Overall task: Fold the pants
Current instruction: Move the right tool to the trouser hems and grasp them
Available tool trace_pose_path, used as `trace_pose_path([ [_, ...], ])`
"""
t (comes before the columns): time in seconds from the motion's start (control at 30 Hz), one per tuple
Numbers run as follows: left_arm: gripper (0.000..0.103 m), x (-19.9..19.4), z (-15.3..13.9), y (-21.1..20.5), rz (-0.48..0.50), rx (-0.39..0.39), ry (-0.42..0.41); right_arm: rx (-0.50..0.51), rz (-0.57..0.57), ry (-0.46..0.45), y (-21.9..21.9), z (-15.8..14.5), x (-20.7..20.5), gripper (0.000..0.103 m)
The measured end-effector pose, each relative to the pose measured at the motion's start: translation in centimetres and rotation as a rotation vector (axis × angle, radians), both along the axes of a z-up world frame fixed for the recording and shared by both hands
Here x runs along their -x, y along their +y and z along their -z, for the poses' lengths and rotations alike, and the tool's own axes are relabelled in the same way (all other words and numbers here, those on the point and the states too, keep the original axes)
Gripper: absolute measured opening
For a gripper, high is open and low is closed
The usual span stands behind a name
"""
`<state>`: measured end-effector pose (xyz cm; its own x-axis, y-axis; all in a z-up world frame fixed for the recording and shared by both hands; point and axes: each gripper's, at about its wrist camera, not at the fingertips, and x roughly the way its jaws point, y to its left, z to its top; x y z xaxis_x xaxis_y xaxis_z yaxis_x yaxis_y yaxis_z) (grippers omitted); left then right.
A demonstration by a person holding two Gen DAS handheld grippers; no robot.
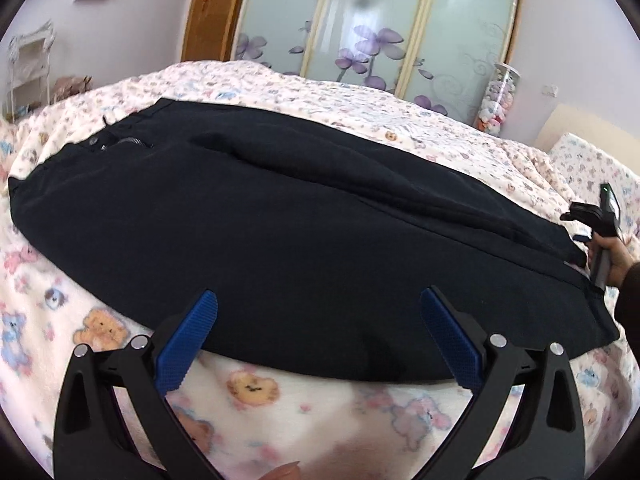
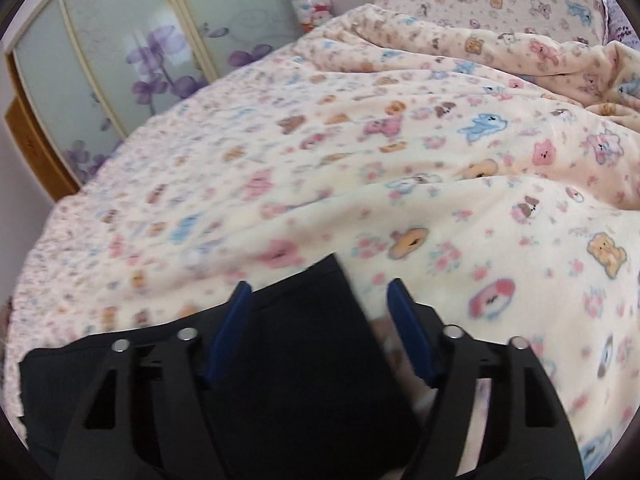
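left tongs (image 1: 318, 334) spread wide, empty, poised at the near edge of the black pants (image 1: 280, 220). right tongs (image 2: 318, 330) also parted, straddling a corner of the leg end, not yet pinching. pants laid lengthwise across the teddy-print blanket (image 1: 256, 396) on the bed, waistband and zipper (image 1: 128, 143) to the far left.

risk, judged: pinching blanket pile along with the cloth, since both are soft and touching; catching only the top layer, so the fold skews; dragging the pants off line.

right view blurred; layers hard to tell; hem under the right tongs partly hidden.
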<state>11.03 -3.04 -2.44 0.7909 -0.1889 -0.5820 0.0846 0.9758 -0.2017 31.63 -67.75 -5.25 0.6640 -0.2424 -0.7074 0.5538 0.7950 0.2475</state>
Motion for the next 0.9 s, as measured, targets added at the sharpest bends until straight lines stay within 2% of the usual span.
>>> trace_pose_path([
  [0.2,0.101,0.3,0.0,-0.7,0.003,-0.029,-0.008,0.033,0.021,0.049,-0.2,1.9,-1.5,0.055],
  [0.23,0.101,0.2,0.0,-0.7,0.002,-0.031,-0.004,0.039,0.01,0.05,0.0,1.9,-1.6,0.051],
  [0.27,0.101,0.1,0.0,-0.7,0.002,-0.032,-0.003,0.046,0.001,0.043,0.2,1.7,-1.5,0.041],
  [0.3,0.101,0.2,0.0,-0.8,0.001,-0.032,-0.003,0.051,-0.007,0.033,0.3,1.5,-1.4,0.022],
  [0.4,0.101,0.1,0.0,-0.7,0.001,-0.033,-0.003,0.044,-0.035,-0.018,0.8,0.5,-0.3,0.017],
  [0.47,0.101,0.2,0.0,-0.7,0.002,-0.03,-0.005,0.022,-0.062,-0.089,1.1,-0.6,1.0,0.016],
  [0.6,0.101,0.1,-0.2,-0.6,-0.002,-0.017,-0.01,-0.019,-0.141,-0.251,2.6,-3.4,4.8,0.015],
  [0.73,0.101,0.3,-0.2,-0.3,-0.006,0.0,-0.021,-0.053,-0.227,-0.409,4.9,-5.8,11.6,0.015],
  [0.83,0.101,0.6,-0.5,-0.1,-0.008,0.017,-0.04,-0.12,-0.252,-0.482,6.1,-5.8,17.4,0.011],
  [0.9,0.101,0.9,-0.6,0.1,-0.008,0.031,-0.055,-0.166,-0.249,-0.486,7.0,-5.0,20.6,0.01],
])
